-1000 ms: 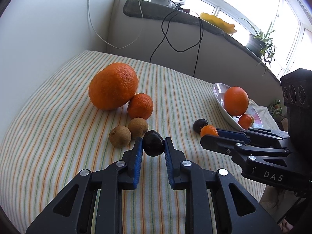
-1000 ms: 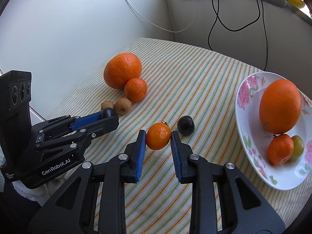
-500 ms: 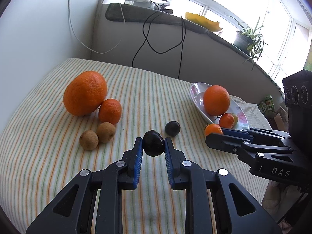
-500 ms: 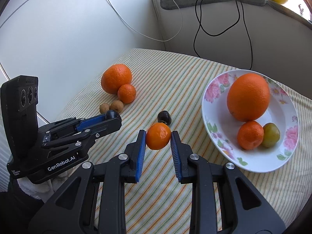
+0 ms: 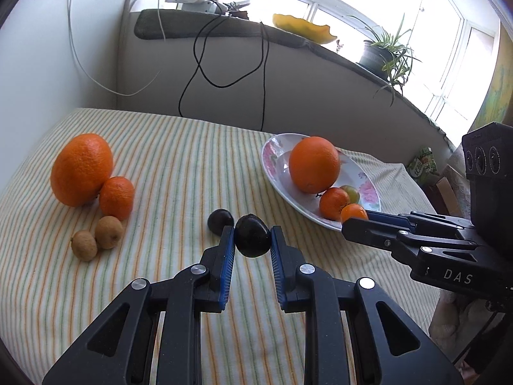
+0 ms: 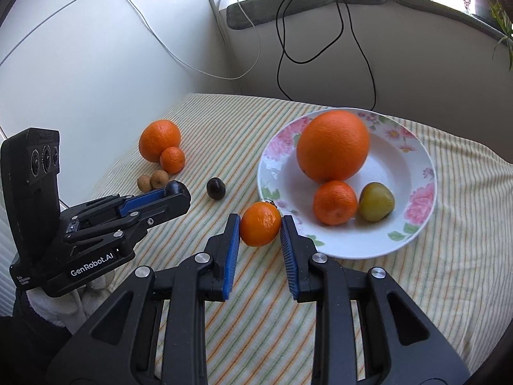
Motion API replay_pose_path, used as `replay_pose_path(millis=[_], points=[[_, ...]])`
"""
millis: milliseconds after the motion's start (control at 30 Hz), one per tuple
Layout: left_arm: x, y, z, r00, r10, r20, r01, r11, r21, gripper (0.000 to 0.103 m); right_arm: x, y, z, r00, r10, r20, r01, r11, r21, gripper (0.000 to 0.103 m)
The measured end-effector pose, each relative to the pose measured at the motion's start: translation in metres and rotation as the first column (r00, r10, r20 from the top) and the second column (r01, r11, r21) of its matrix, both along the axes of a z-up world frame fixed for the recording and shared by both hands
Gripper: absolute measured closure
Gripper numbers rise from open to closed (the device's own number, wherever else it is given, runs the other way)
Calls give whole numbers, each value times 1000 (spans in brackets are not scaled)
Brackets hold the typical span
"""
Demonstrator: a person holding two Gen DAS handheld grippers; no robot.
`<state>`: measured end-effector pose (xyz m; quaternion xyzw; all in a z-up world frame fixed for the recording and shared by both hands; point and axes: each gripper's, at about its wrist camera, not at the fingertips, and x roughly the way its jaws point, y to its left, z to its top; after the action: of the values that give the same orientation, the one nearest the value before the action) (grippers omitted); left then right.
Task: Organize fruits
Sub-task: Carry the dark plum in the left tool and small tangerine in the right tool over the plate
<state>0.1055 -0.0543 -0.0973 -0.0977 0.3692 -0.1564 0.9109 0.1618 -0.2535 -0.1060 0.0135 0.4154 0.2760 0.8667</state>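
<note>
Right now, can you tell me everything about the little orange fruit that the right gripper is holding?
The little orange fruit is round and bright orange, with a dimpled, slightly shiny peel and a tiny dark stem bit on top. The right gripper is shut on it, one blue pad on each side. It sits just in front of the near rim of the flowered plate. Whether it touches the striped cloth or the plate, I cannot tell.
</note>
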Motion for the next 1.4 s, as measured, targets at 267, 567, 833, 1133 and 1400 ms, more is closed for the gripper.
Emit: replay_pose_path(millis=[267, 567, 833, 1133, 1400], points=[[10, -31, 2, 999, -44, 5, 44, 999, 2, 83, 3, -33, 0, 999, -51, 0, 51, 999, 2, 76], [22, -51, 1, 998, -68, 2, 68, 998, 12, 83, 9, -59, -5, 996, -91, -12, 91, 996, 11, 76], [33, -63, 0, 996, -85, -3, 85, 996, 20, 83, 17, -64, -9, 995, -102, -21, 103, 995, 16, 76], [40, -70, -1, 995, -95, -8, 96, 995, 24, 83, 19, -64, -10, 994, -104, -26, 105, 994, 19, 76], [42, -71, -2, 995, -103, -11, 104, 994, 27, 82, 21, -64, -10, 994, -109, -24, 109, 994, 15, 76]])
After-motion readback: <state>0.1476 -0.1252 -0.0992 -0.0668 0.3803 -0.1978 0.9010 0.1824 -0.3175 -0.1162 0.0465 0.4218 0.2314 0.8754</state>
